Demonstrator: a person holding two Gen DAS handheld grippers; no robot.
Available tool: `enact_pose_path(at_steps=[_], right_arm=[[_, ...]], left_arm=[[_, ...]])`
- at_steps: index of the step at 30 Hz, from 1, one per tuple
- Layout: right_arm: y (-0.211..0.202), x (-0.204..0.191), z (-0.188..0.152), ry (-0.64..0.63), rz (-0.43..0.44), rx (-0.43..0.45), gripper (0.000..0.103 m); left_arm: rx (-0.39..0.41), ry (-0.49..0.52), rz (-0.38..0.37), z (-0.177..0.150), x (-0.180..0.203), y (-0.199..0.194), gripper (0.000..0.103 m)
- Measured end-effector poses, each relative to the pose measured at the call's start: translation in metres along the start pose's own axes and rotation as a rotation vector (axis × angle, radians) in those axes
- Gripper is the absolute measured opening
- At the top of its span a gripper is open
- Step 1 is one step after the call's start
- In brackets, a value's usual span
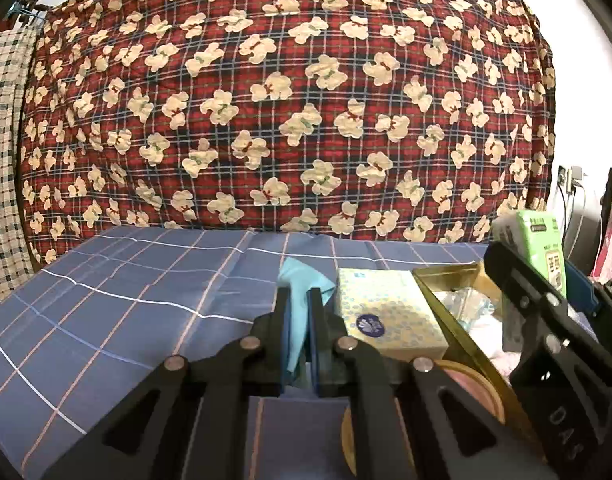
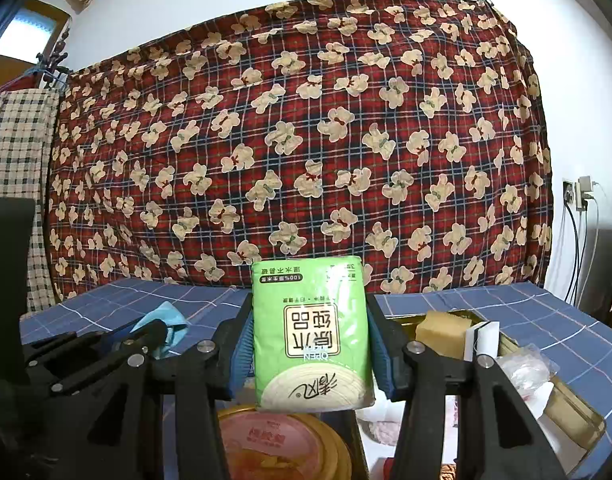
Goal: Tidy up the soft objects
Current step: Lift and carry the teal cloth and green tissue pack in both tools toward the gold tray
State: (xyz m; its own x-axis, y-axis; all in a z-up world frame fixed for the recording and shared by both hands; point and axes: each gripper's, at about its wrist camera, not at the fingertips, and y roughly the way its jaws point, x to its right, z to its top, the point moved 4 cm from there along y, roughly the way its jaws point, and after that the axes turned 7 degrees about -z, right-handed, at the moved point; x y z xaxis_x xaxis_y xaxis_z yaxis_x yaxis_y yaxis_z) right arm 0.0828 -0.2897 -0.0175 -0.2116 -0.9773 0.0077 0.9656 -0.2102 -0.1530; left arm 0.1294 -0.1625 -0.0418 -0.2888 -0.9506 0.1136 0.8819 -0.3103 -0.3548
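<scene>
My right gripper (image 2: 310, 340) jaws clamp the green tissue pack (image 2: 312, 332) upright above the blue checked counter (image 2: 546, 316) and round tin (image 2: 274, 444), while my left gripper (image 1: 300, 320) jaws pinch a light blue cloth (image 1: 300, 296) beside the yellow tissue box (image 1: 386, 308).

You can't see the lower end of the light blue cloth (image 1: 296, 320): it drops behind the left gripper (image 1: 299, 308) linkage. The round lid (image 2: 274, 446) runs off the bottom edge of the right wrist view, its print blurred. The green tissue pack (image 2: 312, 336) hides the tabletop behind it. Your right gripper (image 1: 546, 300) covers most of the gold tray (image 1: 446, 276) in the left view; the tray's contents are too jumbled to name. The small print on the pack stays unreadable.
</scene>
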Motion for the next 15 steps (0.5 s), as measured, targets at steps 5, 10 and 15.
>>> enact_pose_path(at_steps=[5, 10, 15], right_arm=[[-0.0024, 0.0007, 0.0000, -0.001, 0.001, 0.002, 0.053], [-0.0073, 0.0017, 0.0011, -0.006, 0.010, 0.002, 0.053], [-0.0088, 0.0026, 0.0037, -0.009, 0.021, -0.002, 0.053]], left_arm=[[-0.006, -0.001, -0.001, 0.0007, 0.0008, -0.0003, 0.005], [-0.005, 0.000, -0.005, 0.0011, 0.0018, -0.0012, 0.005], [-0.005, 0.003, -0.015, 0.0034, 0.0047, -0.0059, 0.005]])
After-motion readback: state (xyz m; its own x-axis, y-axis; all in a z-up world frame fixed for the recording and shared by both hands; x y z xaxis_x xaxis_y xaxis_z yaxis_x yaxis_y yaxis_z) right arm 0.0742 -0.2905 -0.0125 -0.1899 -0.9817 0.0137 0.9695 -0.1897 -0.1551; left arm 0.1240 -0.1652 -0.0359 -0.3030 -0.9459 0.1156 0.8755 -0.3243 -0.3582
